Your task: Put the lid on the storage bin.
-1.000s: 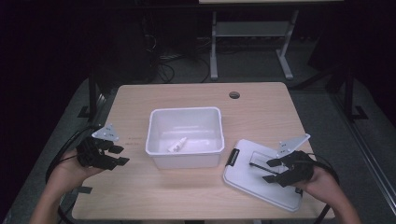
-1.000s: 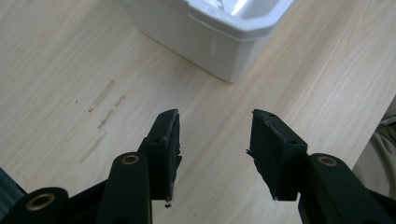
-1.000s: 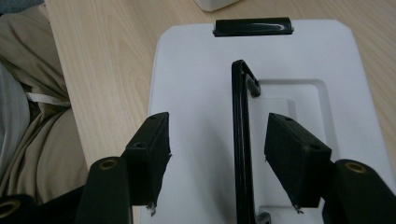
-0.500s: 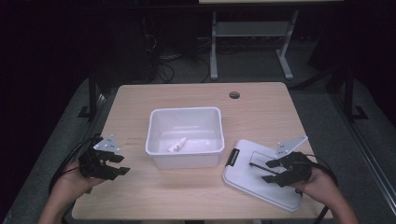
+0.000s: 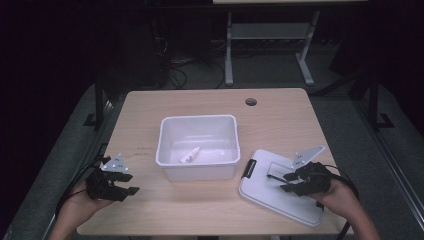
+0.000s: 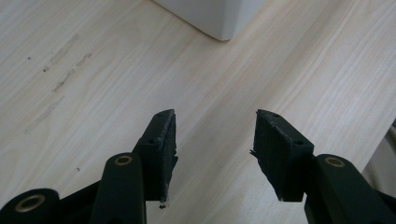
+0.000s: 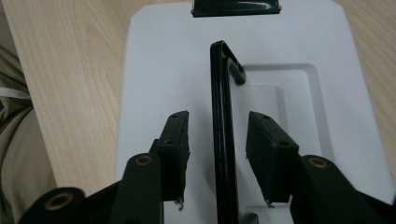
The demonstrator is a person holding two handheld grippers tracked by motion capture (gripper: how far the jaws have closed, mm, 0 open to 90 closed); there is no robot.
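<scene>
Now the right gripper (image 5: 286, 182) straddles the black handle (image 7: 222, 140) of the white lid (image 5: 265, 192).
Its 2 jaws have just been closing, pads not yet touching the handle. Left gripper (image 5: 129, 184) has been opening, empty over bare table (image 5: 280, 117), near the white bin (image 5: 197, 170).

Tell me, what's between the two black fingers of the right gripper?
The black handle of the white lid runs up between the right gripper's fingers, with small gaps on both sides. The right gripper view shows it.
</scene>
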